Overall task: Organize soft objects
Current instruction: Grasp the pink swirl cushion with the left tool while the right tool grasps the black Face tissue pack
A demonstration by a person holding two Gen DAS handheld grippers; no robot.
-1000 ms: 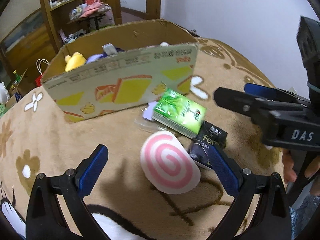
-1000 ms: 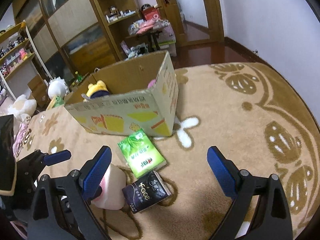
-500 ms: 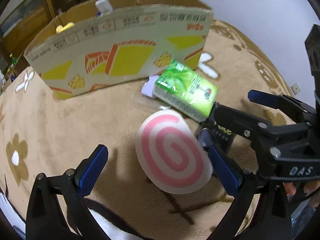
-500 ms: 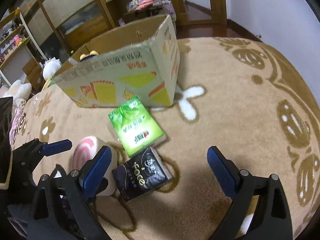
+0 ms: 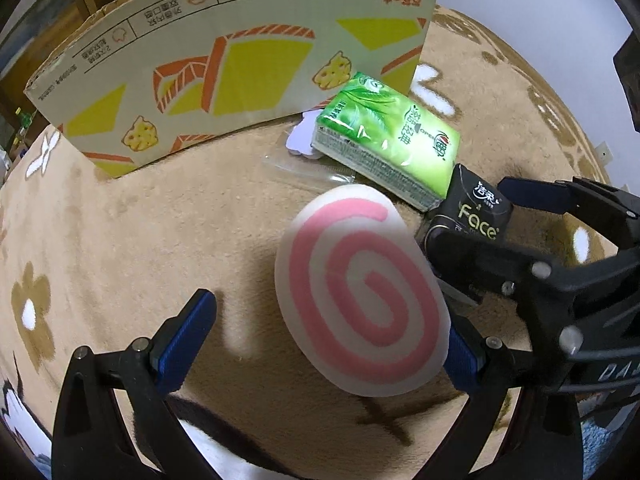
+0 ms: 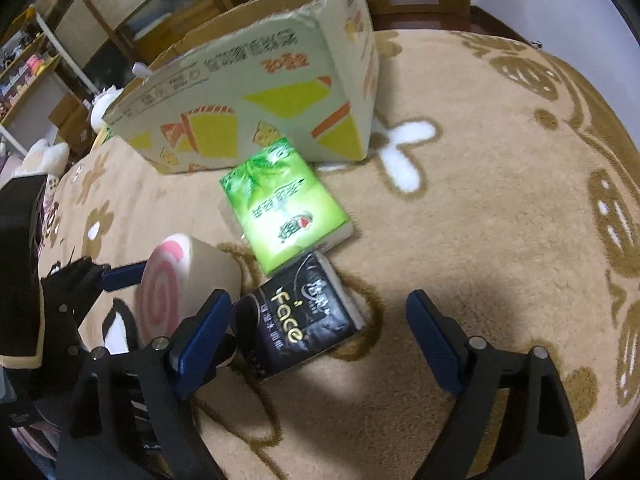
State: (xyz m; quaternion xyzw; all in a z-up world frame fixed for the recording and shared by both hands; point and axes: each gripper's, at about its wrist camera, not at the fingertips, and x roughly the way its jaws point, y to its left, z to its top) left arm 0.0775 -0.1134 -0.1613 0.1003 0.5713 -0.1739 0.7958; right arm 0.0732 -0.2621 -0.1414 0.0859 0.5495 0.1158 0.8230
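Note:
A pink-and-white swirl roll cushion (image 5: pixel 360 296) lies on the tan rug, also in the right wrist view (image 6: pixel 180 284). My left gripper (image 5: pixel 324 340) is open, its jaws on either side of the cushion. A black "Face" tissue pack (image 6: pixel 304 316) lies just right of the cushion, also in the left wrist view (image 5: pixel 480 216). My right gripper (image 6: pixel 320 336) is open and straddles the black pack close above the rug. A green tissue pack (image 6: pixel 284 208) lies behind it, seen too in the left wrist view (image 5: pixel 388 140).
A cardboard box (image 5: pixel 240 56) with yellow cheese prints stands behind the packs, also in the right wrist view (image 6: pixel 260 92). A clear plastic wrapper (image 5: pixel 308 168) lies by the green pack. Wooden shelves (image 6: pixel 60 40) and plush toys (image 6: pixel 44 156) stand beyond the rug.
Both grippers have dropped and moved forward. The left now has the swirl cushion between its jaws; the right has come down around the black pack. Both stayed open.

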